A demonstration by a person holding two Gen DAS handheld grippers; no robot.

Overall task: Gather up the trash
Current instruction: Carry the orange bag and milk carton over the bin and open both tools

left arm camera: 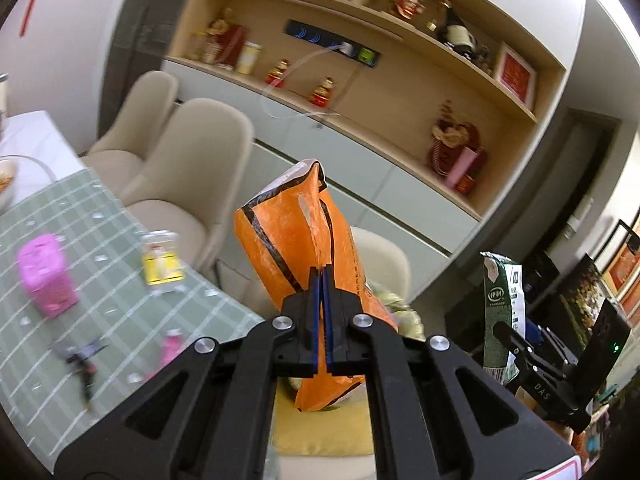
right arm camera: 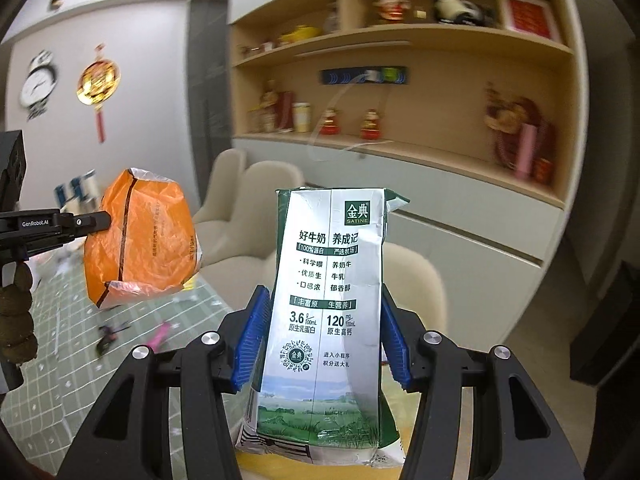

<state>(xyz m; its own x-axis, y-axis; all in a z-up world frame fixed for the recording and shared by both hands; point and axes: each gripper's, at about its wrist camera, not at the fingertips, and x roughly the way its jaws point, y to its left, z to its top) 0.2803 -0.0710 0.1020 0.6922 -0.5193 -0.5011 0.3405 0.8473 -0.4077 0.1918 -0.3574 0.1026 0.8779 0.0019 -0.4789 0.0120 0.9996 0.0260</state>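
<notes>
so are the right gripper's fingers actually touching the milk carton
Touching. The right wrist view shows the blue pads of the right gripper pressed against both side edges of the milk carton, which hangs lifted between them.

Even indoor light, motion-blurred background, strong fisheye bending, dark corners.

Your left wrist view looks along its jaws, tilted, close behind the orange bag (left arm camera: 296, 240), toward the wall shelves (left arm camera: 360, 60); your right wrist view sits close behind the milk carton (right arm camera: 328, 300), facing those shelves; both share bag, carton, chairs (right arm camera: 256, 196) and worktop (left arm camera: 100, 248).
</notes>
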